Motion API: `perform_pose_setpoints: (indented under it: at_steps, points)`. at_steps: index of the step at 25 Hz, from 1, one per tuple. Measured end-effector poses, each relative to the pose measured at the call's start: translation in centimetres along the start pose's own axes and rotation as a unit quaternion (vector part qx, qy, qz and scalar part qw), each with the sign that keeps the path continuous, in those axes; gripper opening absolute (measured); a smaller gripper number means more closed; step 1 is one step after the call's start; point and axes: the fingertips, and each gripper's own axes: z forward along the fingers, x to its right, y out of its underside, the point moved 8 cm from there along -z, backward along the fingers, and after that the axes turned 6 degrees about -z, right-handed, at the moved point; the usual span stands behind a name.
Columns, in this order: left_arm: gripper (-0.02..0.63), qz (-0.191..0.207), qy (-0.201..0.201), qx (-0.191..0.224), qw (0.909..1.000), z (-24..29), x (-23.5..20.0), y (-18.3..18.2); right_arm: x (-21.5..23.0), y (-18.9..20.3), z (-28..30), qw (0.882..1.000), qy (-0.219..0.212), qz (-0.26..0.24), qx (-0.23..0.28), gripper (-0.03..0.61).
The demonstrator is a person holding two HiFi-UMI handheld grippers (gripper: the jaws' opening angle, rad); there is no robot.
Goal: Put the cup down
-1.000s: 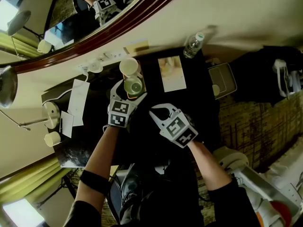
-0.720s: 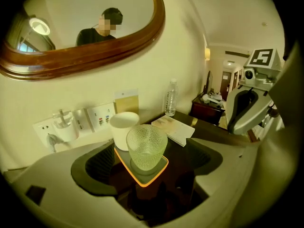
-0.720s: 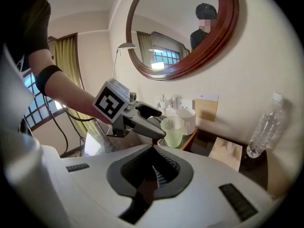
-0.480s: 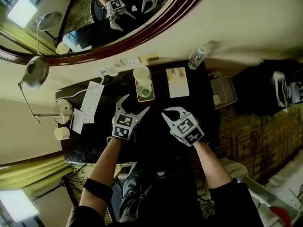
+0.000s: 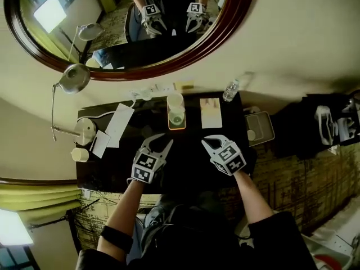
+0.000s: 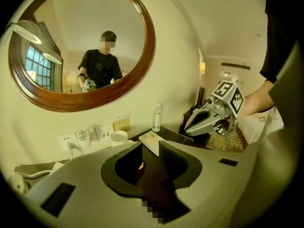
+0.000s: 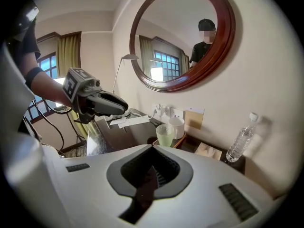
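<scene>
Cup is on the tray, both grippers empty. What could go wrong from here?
1. The green cup stands close beside the white cup on the narrow tray; a nudge to one may tip both.
2. The left gripper, its jaws just closing on nothing, points at the tray; a forward slip could hit the green cup.
3. Wall sockets sit just behind the tray; a spill might reach them.

I face plain cream wall (image 5: 292, 38). Large oval mirror in dark reddish wood frame (image 5: 112, 44) hangs above dark rectangular desk (image 5: 185, 156). White wall sockets (image 5: 149, 89) sit just above desk's back edge. Silver desk lamp with round shade (image 5: 74, 77) stands at desk's left end. Yellow-green curtains (image 5: 34, 191) at my left, bright window (image 5: 12, 229) beside them. Brown patterned carpet (image 5: 304, 173) right of desk. Small lit wall sconce (image 6: 203, 68) farther along wall.
</scene>
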Motion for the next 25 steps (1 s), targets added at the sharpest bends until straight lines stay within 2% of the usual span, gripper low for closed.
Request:
perform_pose_setpoints:
  at_steps: [6,11,15,20,25]
  points:
    - [0.000,0.004,-0.011,0.025,0.9996,-2.1,1.7,-0.7,0.8,-0.6,-1.5,1.000,0.011,-0.013,0.006,0.010]
    - [0.000,-0.008,-0.020,0.030,0.9993,-3.5,2.7,0.2,0.0,-0.9,-3.1,1.000,0.014,-0.008,0.002,0.009]
    - [0.000,-0.047,-0.030,0.045,0.9974,-4.7,2.3,1.0,-0.3,-0.4,-4.0,1.000,0.023,-0.007,0.009,0.009]
    - [0.000,-0.076,-0.023,0.053,0.9954,-5.9,2.5,2.3,-1.1,0.6,-4.6,0.999,0.032,0.000,0.015,0.011]
    - [0.000,-0.083,-0.029,0.046,0.9951,-7.0,2.9,3.1,-2.1,1.6,-5.2,0.999,0.037,0.017,0.020,0.011]
